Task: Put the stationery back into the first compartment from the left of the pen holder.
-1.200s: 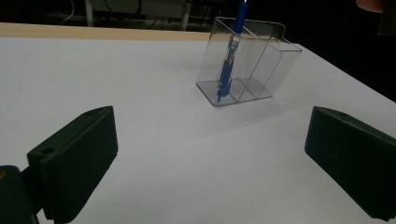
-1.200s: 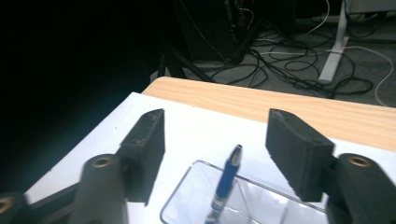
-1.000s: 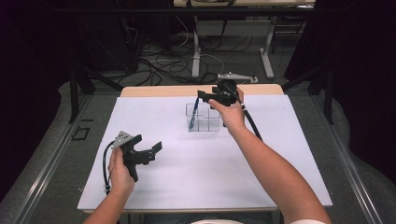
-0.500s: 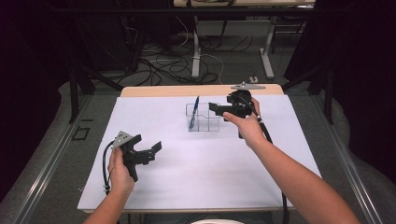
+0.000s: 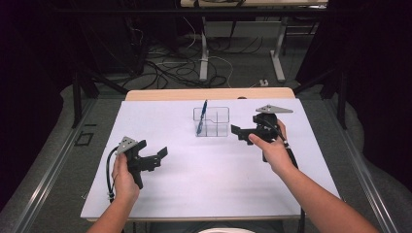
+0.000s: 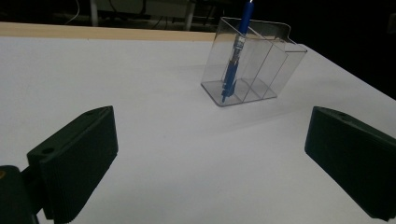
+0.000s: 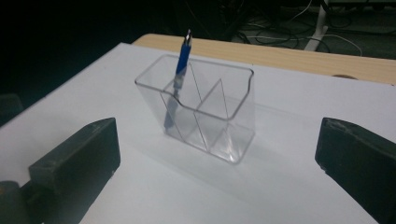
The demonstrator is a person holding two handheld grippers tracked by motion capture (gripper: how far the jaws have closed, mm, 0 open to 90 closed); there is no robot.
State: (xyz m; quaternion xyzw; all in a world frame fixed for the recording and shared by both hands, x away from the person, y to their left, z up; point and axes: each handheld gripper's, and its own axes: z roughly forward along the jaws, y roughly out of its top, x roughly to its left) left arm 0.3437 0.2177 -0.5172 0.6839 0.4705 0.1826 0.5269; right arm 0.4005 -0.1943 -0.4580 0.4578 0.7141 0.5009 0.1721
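A blue pen (image 5: 201, 116) is seen standing in a clear plastic organizer (image 5: 212, 122) at the far middle of the white table cover (image 5: 209, 179); in the left gripper view it occupies the left-hand compartment. The right gripper (image 5: 240, 131) is held just beside the organizer's right side, jaws spread wide and nothing gripped. The left gripper (image 5: 161, 154) is held well apart, near the table's left front, jaws likewise wide open and empty. The step in hand is judged to be the clearing of the right gripper from the organizer with the pen left seated. It would be done well if the jaws are kept spread and drawn straight away, so that the light plastic wall is not clipped or tipped. The pen's long axis runs near vertical with a slight lean; its tip is planted on the organizer floor and its capped end points up, past the rim.
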